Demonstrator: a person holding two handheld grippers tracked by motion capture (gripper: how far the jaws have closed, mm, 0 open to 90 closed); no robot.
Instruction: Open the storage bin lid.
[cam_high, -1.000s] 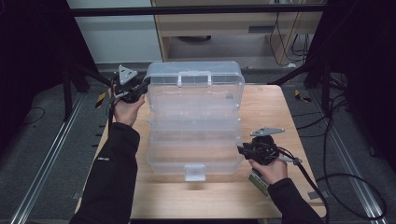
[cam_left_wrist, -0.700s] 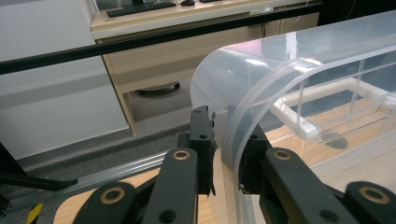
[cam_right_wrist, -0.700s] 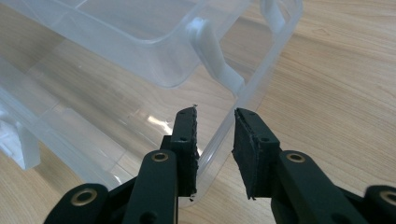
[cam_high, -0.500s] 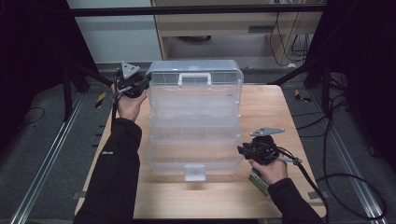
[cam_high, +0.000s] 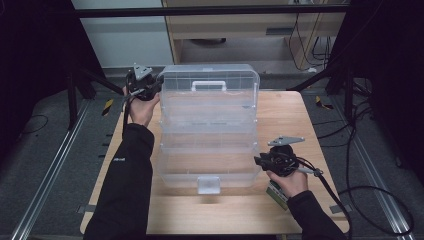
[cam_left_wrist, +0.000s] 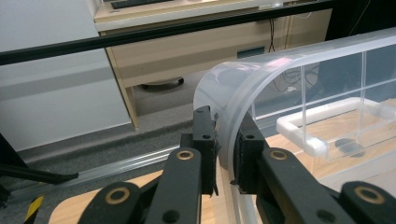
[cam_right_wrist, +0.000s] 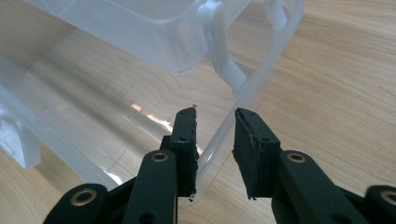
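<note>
Lid of the clear plastic storage box (cam_high: 207, 132) stands raised at the far side — left gripper (cam_left_wrist: 225, 151) clamps its corner, right gripper (cam_right_wrist: 214, 151) straddles the near-right rim, jaws apart — opening seems nearly done.

Left gripper (cam_high: 159, 86) clamped, arm extended; right gripper (cam_high: 258, 161) parted, near body.
</note>
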